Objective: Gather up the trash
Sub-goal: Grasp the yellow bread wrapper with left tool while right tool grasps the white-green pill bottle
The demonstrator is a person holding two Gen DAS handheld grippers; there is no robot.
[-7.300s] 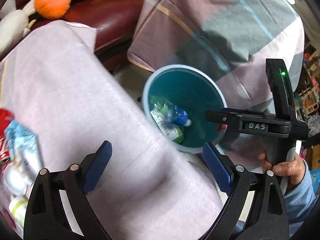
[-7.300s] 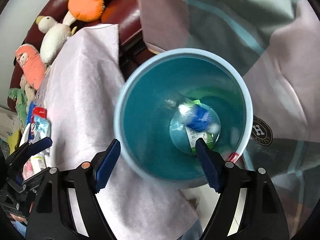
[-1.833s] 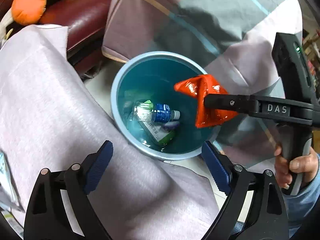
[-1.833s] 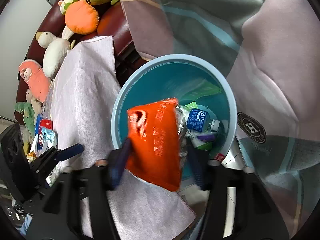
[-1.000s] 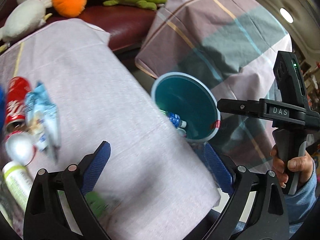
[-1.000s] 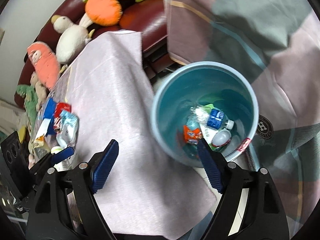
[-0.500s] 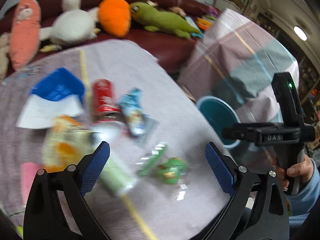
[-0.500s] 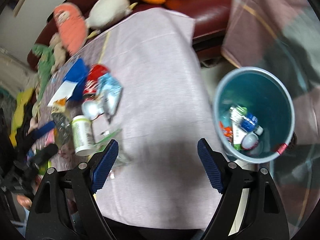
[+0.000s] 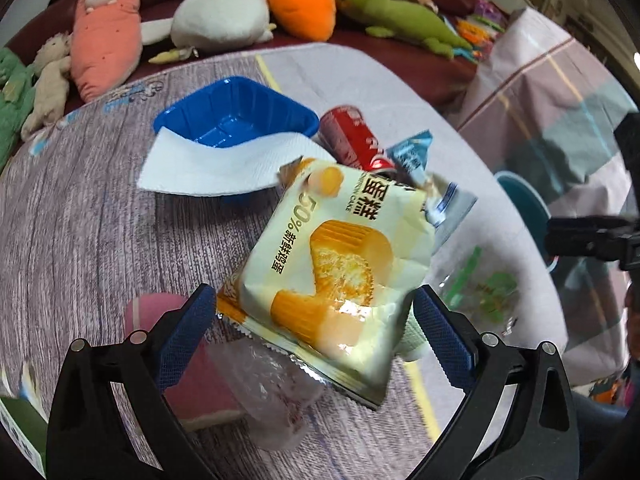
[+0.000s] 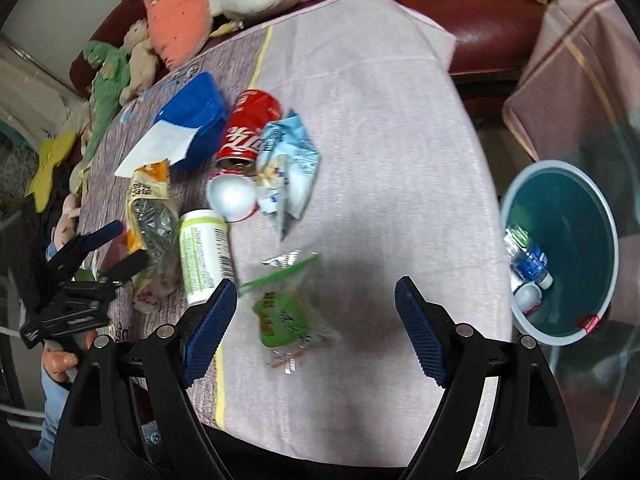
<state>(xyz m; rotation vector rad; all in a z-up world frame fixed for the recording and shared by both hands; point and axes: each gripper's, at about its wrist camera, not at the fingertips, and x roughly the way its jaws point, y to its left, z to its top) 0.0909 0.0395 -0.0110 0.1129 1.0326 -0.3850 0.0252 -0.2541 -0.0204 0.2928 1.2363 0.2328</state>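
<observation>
My left gripper (image 9: 316, 332) is open and hangs low over a yellow cake wrapper (image 9: 340, 264), which lies between its blue pads on a clear plastic cup (image 9: 272, 392). No pad presses on the wrapper. My right gripper (image 10: 314, 330) is open and holds nothing; a green snack wrapper (image 10: 284, 316) lies on the cloth between its fingers. More trash lies further back: a red cola can (image 10: 248, 128), a light blue wrapper (image 10: 292, 160), a white-green bottle (image 10: 204, 256) and a blue tray (image 10: 192, 120) with a napkin. The teal bin (image 10: 558, 165) stands right of the table with bottles inside.
Plush toys (image 9: 104, 36) line the maroon sofa (image 10: 496, 44) behind the table. A checked cloth (image 9: 560, 92) drapes over something behind the bin. The table's cloth-covered edge (image 10: 492, 216) drops off toward the bin. A hand (image 10: 60, 360) holds the left gripper's handle.
Both grippers swung away from the bin, leftward over the table. The left one now hangs over the yellow cake wrapper, the right one over the green wrapper. Both stayed open.
</observation>
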